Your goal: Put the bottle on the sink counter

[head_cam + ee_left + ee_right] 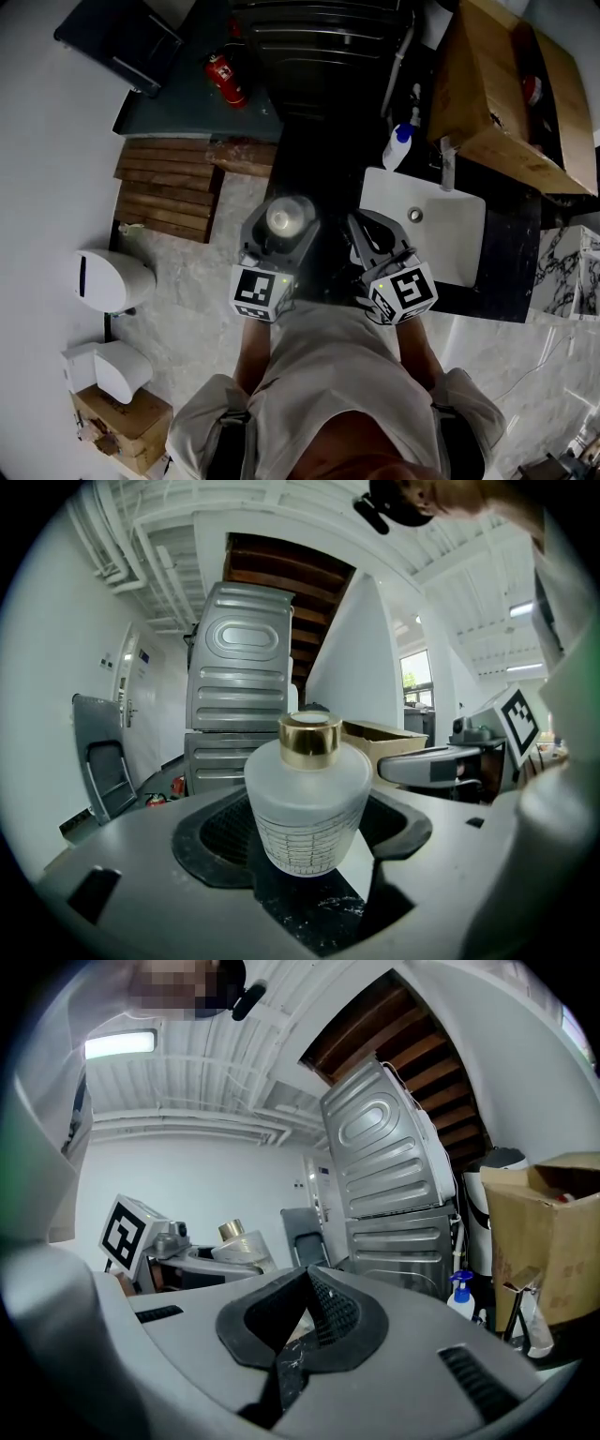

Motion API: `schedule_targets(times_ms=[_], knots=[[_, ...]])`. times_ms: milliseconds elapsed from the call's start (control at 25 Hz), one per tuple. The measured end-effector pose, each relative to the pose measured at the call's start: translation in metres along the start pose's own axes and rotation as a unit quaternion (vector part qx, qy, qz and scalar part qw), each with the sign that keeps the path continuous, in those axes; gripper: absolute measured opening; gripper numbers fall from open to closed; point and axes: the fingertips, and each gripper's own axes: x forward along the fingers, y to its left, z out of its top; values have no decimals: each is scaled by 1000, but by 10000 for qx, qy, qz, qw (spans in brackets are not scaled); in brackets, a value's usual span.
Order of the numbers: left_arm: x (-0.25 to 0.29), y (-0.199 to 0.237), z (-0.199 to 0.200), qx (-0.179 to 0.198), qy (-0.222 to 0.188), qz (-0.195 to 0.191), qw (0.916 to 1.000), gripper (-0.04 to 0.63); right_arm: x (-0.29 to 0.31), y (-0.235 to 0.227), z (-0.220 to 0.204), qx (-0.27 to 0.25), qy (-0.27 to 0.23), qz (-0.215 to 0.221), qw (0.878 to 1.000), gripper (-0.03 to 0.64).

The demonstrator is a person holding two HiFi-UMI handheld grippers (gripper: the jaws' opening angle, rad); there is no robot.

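- Fisheye distortion is bending every view's edges, with the corners going black.
- The head view is looking dim at centre.
- A ceiling light (120,1044) is glaring upper left in the right gripper view.

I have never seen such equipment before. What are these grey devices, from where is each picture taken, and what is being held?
A person holds a two-jaw gripper in each hand. The head view looks down from the person's head. The other two cameras ride on the grippers and look along their jaws. The left gripper is closed on a frosted bottle with a gold cap. The right gripper is shut and empty. Ahead are a white sink in a dark counter, a spray bottle and a cardboard box.
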Motion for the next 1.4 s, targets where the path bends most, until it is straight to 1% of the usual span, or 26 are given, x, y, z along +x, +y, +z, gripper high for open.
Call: schedule_targets(times_ms=[160, 320, 680, 920, 1080, 1400], knots=[[11, 9, -3, -15, 49, -96, 9999, 327, 11, -6, -4, 61, 65, -87, 9999, -3], [27, 16, -10, -34, 90, -283, 9996, 327, 24, -17, -11, 111, 162, -263, 9995, -3], [61, 47, -25, -236, 214, -672, 9972, 327, 63, -32, -26, 181, 455, -559, 9972, -3], [83, 63, -40, -164, 320, -914, 9952, 327, 89, -42, -41, 237, 635, -678, 9954, -3], [97, 74, -52, -124, 396, -1008, 9940, 327, 102, -49, -51, 274, 710, -782, 9940, -3], [128, 92, -70, -153, 511, -1064, 9929, 327, 124, -61, -67, 380, 779, -910, 9921, -3]])
